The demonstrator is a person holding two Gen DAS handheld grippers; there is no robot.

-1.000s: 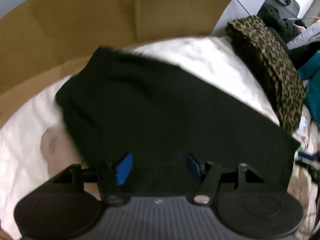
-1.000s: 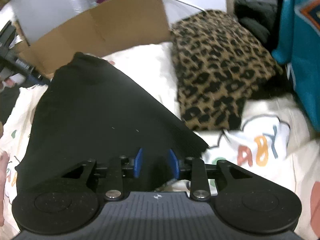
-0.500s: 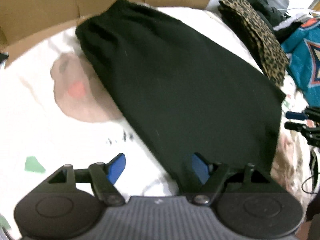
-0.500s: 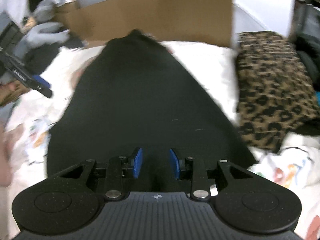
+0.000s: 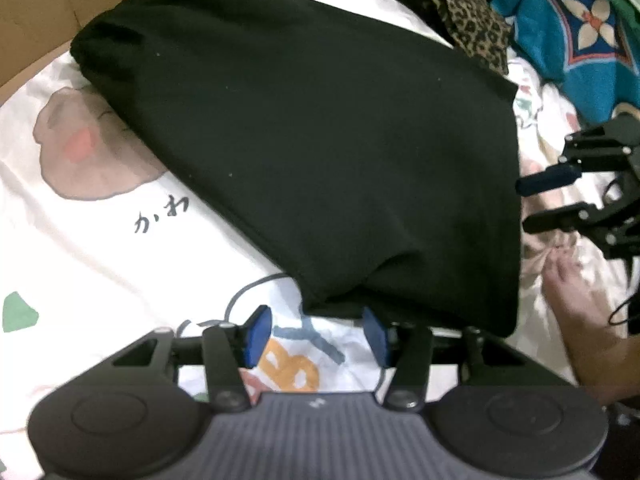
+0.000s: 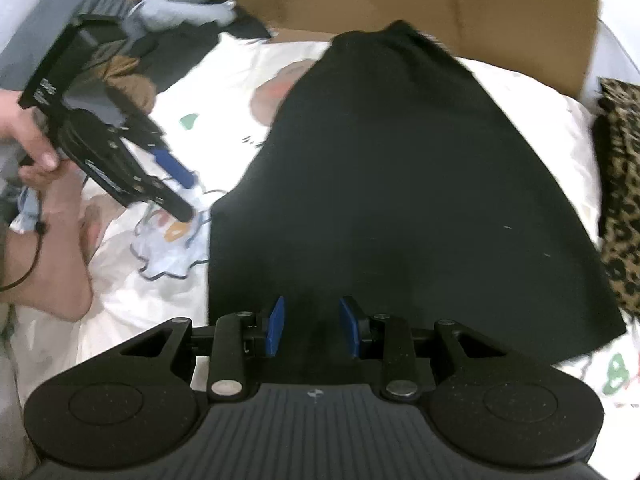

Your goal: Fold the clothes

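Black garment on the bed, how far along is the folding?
Done: the black garment lies flat on the printed sheet, apparently doubled into a rough rectangle. In hand: nothing. The left gripper, whose jaws have just been closing, is empty beside the near corner, and the right gripper hovers open over the near edge. Left: probably another fold, then stacking, perhaps by the leopard-print piece.

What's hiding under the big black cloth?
The black cloth lies on a white printed sheet. A pink cartoon shape pokes out at its edge; the rest beneath is covered, so I can't tell.
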